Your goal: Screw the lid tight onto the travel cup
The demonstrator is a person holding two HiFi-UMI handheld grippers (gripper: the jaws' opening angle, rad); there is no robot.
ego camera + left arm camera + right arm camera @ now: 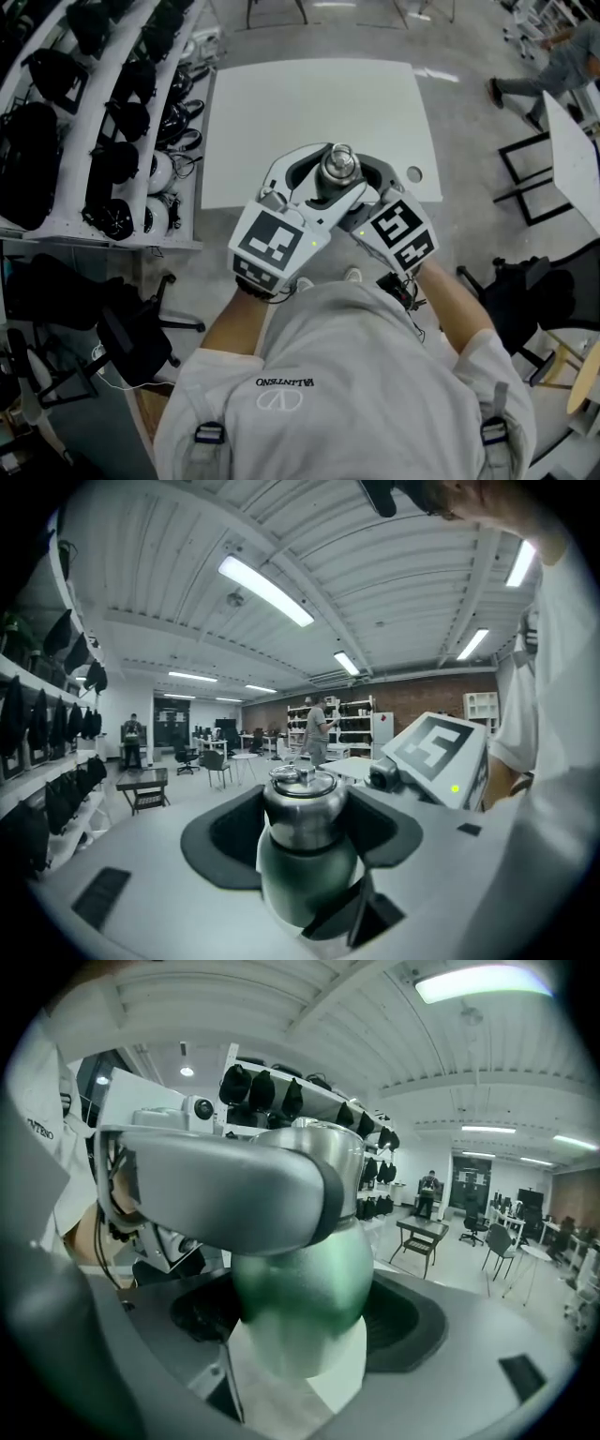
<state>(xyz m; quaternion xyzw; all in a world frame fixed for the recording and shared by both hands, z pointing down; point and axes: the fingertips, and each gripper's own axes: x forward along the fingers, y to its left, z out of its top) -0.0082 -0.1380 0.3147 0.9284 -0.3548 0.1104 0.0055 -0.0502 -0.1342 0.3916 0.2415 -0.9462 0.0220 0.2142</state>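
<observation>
The travel cup is held in the air between both grippers, just off the white table's near edge. Its shiny metal lid (338,166) (301,801) sits on top of the green body (306,881) (302,1283). My left gripper (331,178) (302,829) comes in from the left and is shut on the lid, a dark pad on each side. One of its grey jaws crosses the right gripper view in front of the lid. My right gripper (362,212) (302,1335) is shut on the cup's green body, lower down, mostly hidden under the left one in the head view.
The white table (309,112) lies ahead of the grippers. A rack of dark helmets and bags (94,141) runs along the left. A black office chair (131,337) stands at lower left and another (525,291) at right. A person (553,66) walks at far right.
</observation>
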